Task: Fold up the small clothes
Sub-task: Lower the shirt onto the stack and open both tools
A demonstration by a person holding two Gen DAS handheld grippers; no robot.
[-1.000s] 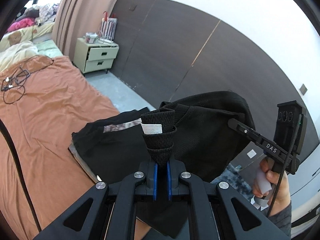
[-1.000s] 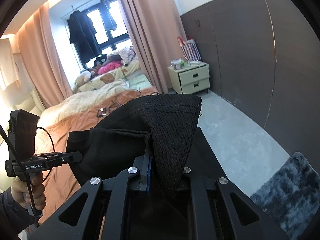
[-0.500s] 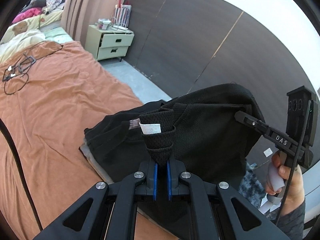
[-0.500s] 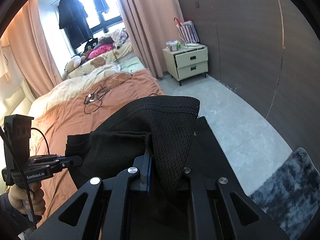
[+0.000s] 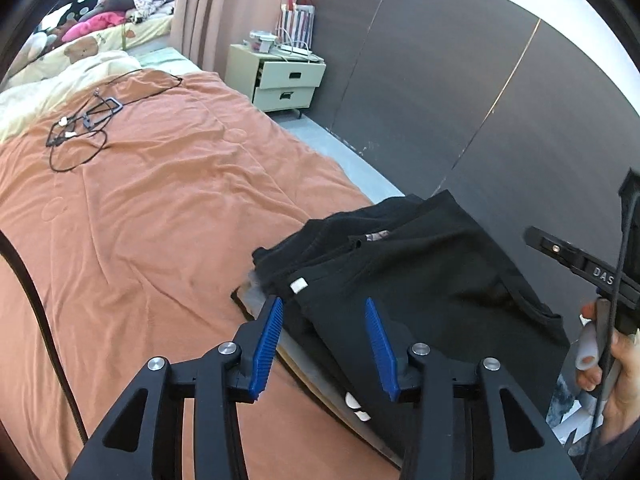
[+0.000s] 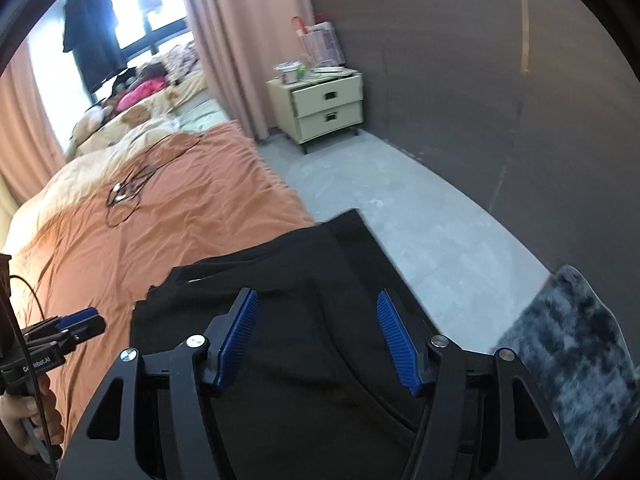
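Observation:
A black garment lies on a stack of folded dark clothes at the near edge of the orange bed; a white label shows on it. My left gripper is open and empty just above the stack's left side. My right gripper is open and empty over the same black garment. The right gripper also shows at the right edge of the left wrist view, and the left gripper at the left edge of the right wrist view.
A tangle of black cables lies on the bed further up. A cream nightstand stands by the dark wall. The grey floor and a grey shaggy rug lie to the right of the bed.
Both grippers were shut on the black garment and held it up. Now both have opened and let it go, and it lies flat on the stack.

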